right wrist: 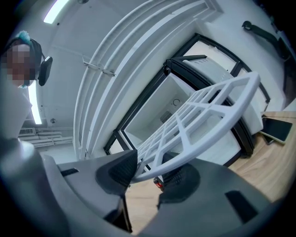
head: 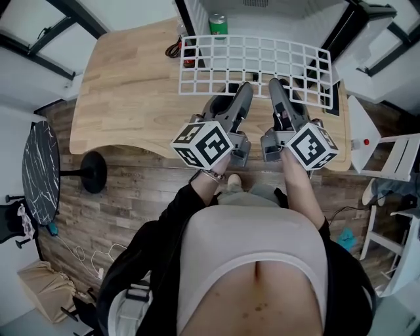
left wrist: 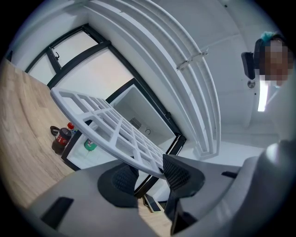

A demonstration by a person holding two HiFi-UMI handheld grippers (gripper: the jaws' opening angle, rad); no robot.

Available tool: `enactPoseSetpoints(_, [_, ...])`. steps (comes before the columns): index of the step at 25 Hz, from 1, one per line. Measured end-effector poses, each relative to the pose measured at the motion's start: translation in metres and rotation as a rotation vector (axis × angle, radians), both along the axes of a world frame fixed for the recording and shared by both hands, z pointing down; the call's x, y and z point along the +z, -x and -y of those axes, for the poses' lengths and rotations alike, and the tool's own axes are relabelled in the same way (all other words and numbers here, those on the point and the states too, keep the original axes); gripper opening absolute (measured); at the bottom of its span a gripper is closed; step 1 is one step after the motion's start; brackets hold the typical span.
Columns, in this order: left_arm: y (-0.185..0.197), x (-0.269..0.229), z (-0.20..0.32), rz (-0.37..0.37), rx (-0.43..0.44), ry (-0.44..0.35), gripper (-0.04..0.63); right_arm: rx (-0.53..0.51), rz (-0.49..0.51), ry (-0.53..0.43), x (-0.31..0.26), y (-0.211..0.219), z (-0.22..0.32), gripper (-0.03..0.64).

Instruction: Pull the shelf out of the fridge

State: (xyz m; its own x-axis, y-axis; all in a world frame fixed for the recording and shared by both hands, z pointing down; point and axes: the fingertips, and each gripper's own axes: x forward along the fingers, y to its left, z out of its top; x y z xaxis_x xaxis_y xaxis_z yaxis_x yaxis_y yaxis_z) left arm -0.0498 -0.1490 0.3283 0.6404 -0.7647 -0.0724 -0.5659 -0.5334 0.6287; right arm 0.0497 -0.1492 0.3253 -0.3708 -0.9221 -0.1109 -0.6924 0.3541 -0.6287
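The white grid shelf (head: 256, 64) hangs level above the wooden table (head: 125, 92), just in front of the open fridge (head: 275, 13). Both grippers hold its near edge side by side. My left gripper (head: 244, 88) is shut on that edge rail, left of the middle. My right gripper (head: 275, 85) is shut on it right beside. In the left gripper view the shelf (left wrist: 108, 122) runs away from the jaws (left wrist: 148, 172), with a ribbed pad (left wrist: 178, 173) pressed against the rail. In the right gripper view the shelf (right wrist: 203, 118) is clamped the same way (right wrist: 149, 172).
A green can (head: 218, 25) stands inside the fridge. A cola bottle (left wrist: 60, 139) and a black cable (head: 174, 49) sit on the table by the fridge's left side. A phone (head: 335, 98) lies at the table's right end. A black stool (head: 39, 170) stands left, a white rack (head: 394, 157) right.
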Motion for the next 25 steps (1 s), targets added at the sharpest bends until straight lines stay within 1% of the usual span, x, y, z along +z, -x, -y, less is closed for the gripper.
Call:
enactPoseSetpoints(8, [-0.009,-0.004,-0.031,0.007,-0.012,-0.014,0.166,-0.015,0.004,-0.006,-0.002,-0.009,-0.03,0.152])
enactPoseSetpoints(13, [-0.022,0.0,-0.069,0.009,-0.018,-0.003,0.166,-0.023,0.011,0.0,0.001,-0.022,-0.067,0.152])
enactPoseSetpoints(18, [-0.03,0.0,-0.108,0.016,-0.022,-0.017,0.166,-0.024,0.01,-0.011,0.002,-0.03,-0.106,0.153])
enactPoseSetpoints(25, [-0.046,0.002,-0.17,0.006,-0.025,-0.019,0.167,-0.027,0.005,-0.013,0.004,-0.046,-0.168,0.152])
